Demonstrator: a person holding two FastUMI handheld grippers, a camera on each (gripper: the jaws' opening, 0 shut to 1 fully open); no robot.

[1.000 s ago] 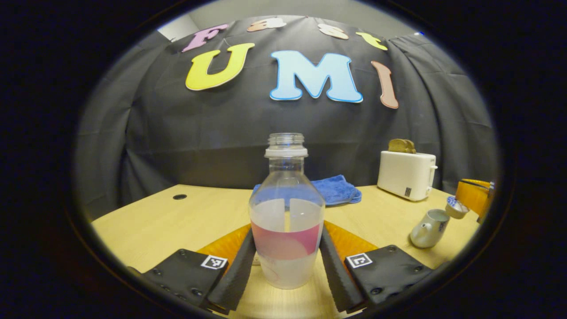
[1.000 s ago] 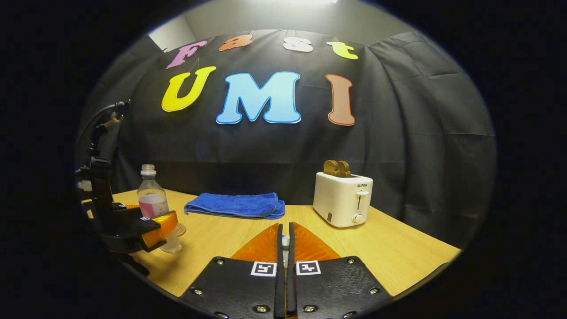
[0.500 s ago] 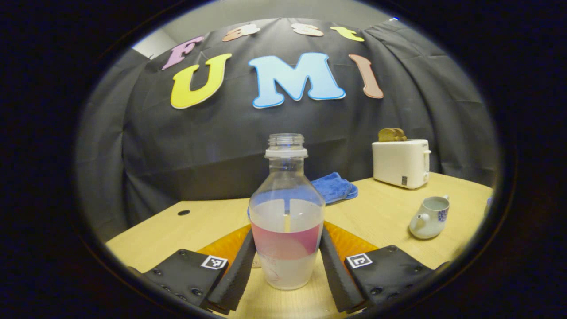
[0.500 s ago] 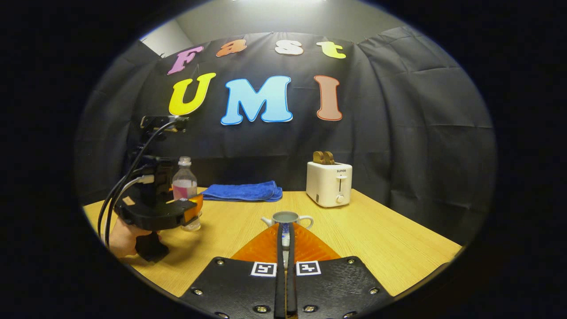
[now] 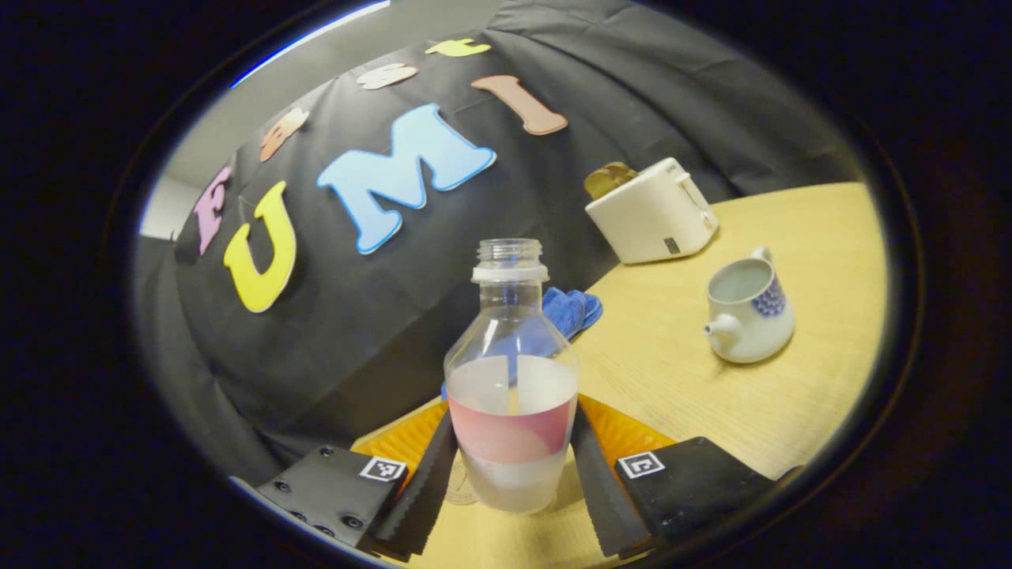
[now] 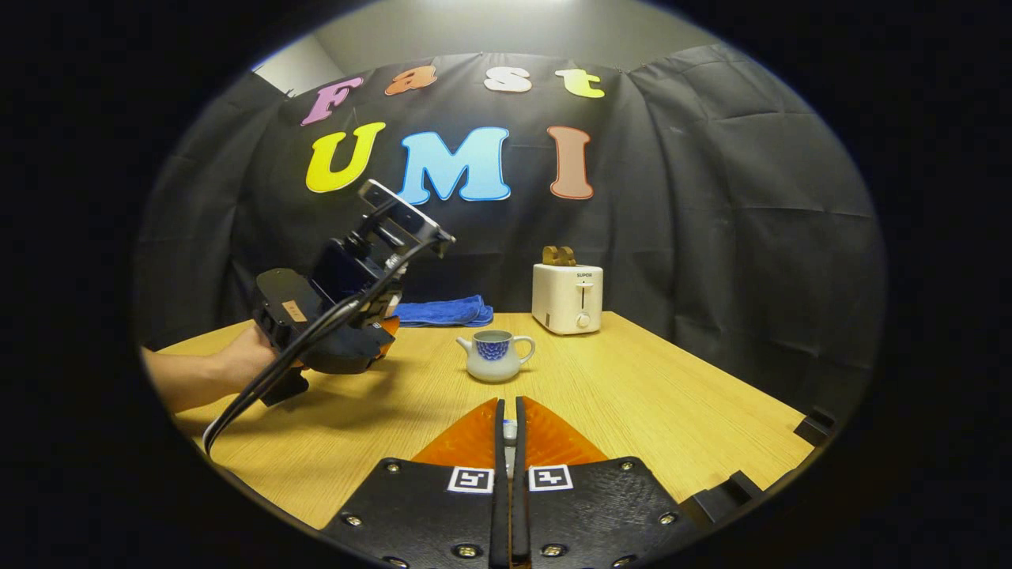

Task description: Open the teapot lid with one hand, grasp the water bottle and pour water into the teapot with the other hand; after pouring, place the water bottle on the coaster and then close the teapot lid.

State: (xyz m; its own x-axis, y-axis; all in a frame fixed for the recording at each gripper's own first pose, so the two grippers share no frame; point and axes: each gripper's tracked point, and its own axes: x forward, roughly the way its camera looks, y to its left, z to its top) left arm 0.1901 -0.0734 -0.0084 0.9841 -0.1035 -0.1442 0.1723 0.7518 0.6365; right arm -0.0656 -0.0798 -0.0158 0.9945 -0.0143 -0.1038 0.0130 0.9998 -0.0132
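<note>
Each gripper carries black plates studded with screws and one square black-and-white marker per side, over ribbed orange wedges, as on the right gripper (image 6: 510, 431), while the left gripper (image 6: 348, 316) (beside the teapot (image 6: 494, 357)) trails black cables past a bare forearm.

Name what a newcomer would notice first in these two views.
The uncapped water bottle, gripped between the left gripper fingers, stands nearest in the left gripper view. Beyond it the lidless teapot sits mid-table, with a white toaster holding toast behind.
</note>
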